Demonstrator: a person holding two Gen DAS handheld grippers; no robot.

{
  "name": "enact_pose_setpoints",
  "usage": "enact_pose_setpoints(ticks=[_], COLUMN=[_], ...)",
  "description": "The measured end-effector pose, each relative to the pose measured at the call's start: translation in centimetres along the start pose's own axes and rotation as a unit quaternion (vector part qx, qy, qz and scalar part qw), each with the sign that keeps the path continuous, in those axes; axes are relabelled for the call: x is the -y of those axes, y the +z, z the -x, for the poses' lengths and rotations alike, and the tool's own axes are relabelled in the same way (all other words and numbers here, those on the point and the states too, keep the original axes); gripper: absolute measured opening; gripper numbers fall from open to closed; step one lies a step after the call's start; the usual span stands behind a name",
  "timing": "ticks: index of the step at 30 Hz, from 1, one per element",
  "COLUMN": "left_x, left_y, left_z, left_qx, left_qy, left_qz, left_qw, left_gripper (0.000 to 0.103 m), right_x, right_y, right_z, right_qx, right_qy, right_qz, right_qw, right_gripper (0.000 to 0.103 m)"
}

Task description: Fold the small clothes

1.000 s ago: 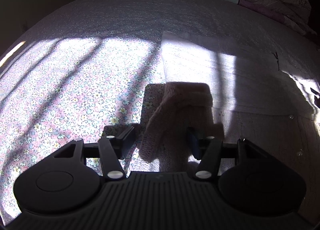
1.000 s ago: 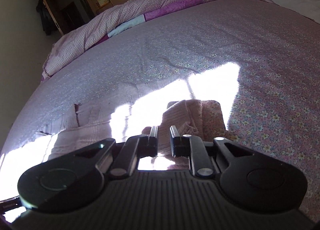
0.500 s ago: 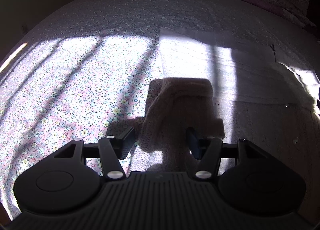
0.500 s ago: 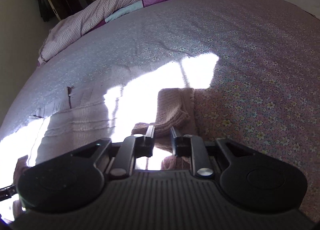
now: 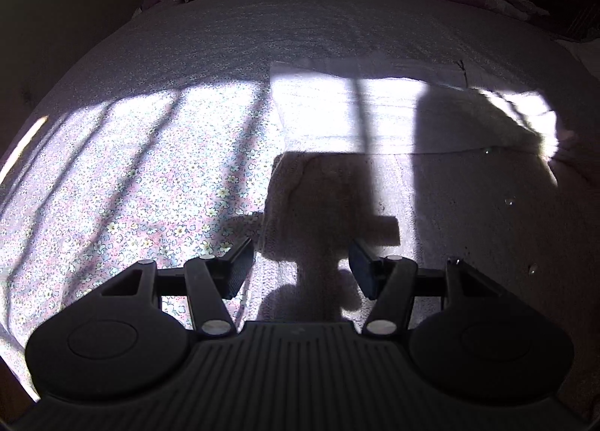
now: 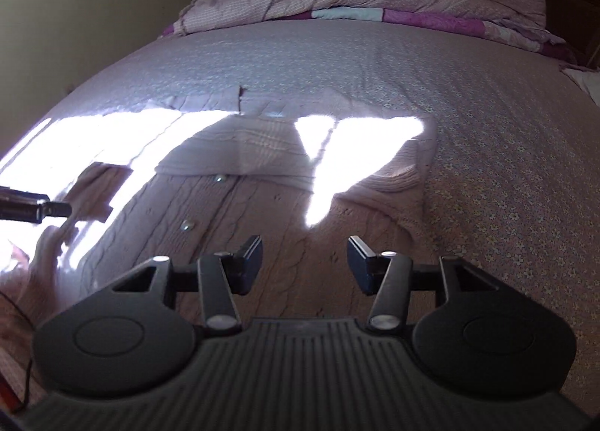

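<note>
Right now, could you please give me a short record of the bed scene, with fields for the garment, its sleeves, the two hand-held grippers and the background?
surface: bed with floral sheet
garment: pink knitted cardigan, spread flat, button front up
buttons: two show on the front
sleeves: both folded in over the body, one cuff ahead of the left hand-held gripper
left hand-held gripper: open, nothing between its jaws
right hand-held gripper: open, has just been opening, holds nothing
background: crumpled quilt along the far edge
light: strong sun patches and shadows
</note>
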State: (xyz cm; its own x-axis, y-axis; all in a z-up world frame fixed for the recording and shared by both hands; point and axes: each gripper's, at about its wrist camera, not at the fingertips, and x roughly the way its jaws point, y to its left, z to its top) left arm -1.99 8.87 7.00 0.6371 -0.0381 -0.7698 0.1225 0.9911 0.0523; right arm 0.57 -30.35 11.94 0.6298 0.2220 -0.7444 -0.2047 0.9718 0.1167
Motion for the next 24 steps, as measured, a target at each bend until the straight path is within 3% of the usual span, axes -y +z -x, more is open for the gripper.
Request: enact_pose_setpoints(ticks=[9, 15, 24], left_x=[-0.7, 1.4, 3.2], left_y=[-3.3, -5.4, -7.0], left_z=[3.6, 3.3, 2.0], left_qx=[0.0, -0.014, -0.037], left_qy=[-0.002, -0.034, -0.048], left_qz=[-0.02, -0.022, -0.028], left_qw=[0.9998, 0.9991, 0.9978], left_gripper=[0.064, 0.064, 0.064], right_x=[-5.9, -8.9, -10.6], right_y=[-3.4, -6.0, -8.7], right_z=[2.7, 1.7, -0.3], right_qx=[-0.022, -0.063, -0.14], right_qy=[0.039, 0.062, 0.106], right_qz=[0.134, 0.231, 0.296], right_qw=[0.99, 0.969, 0.939], right_gripper=[0.053, 0.057, 0.057])
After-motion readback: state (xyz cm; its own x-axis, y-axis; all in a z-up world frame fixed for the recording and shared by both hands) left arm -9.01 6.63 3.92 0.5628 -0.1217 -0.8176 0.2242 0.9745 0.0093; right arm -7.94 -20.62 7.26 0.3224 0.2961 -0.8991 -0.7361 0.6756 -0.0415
